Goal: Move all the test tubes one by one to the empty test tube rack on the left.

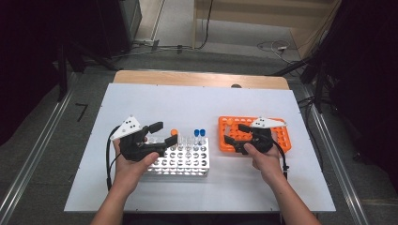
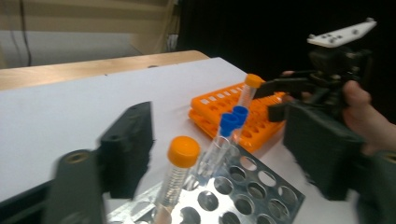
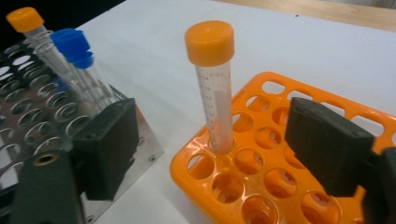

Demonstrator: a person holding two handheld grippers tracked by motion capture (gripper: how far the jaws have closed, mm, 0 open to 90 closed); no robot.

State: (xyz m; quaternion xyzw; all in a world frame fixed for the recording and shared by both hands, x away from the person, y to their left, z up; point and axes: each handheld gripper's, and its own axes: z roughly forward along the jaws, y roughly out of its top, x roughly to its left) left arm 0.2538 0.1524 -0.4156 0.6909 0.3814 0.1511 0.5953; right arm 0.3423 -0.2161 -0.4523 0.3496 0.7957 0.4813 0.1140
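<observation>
High view: left claw (image 1: 165,134) apart over metal rack (image 1: 187,161) at counter (image 1: 187,101) centre; right claw (image 1: 233,133) apart over orange rack (image 1: 283,139).
Left gripper view: orange-capped tube (image 2: 176,173) upright in metal rack, between the jaws, untouched.
Right gripper view: second orange-capped tube (image 3: 214,84) standing in orange rack's near-left corner, jaws clear either side.

An orange-capped tube (image 3: 215,93) is standing upright in the orange rack (image 3: 261,186) at centre frame, between the parted tongs (image 3: 217,154); blue-capped tubes (image 3: 77,60) are leaning in the metal rack (image 3: 32,116) at upper left.
</observation>
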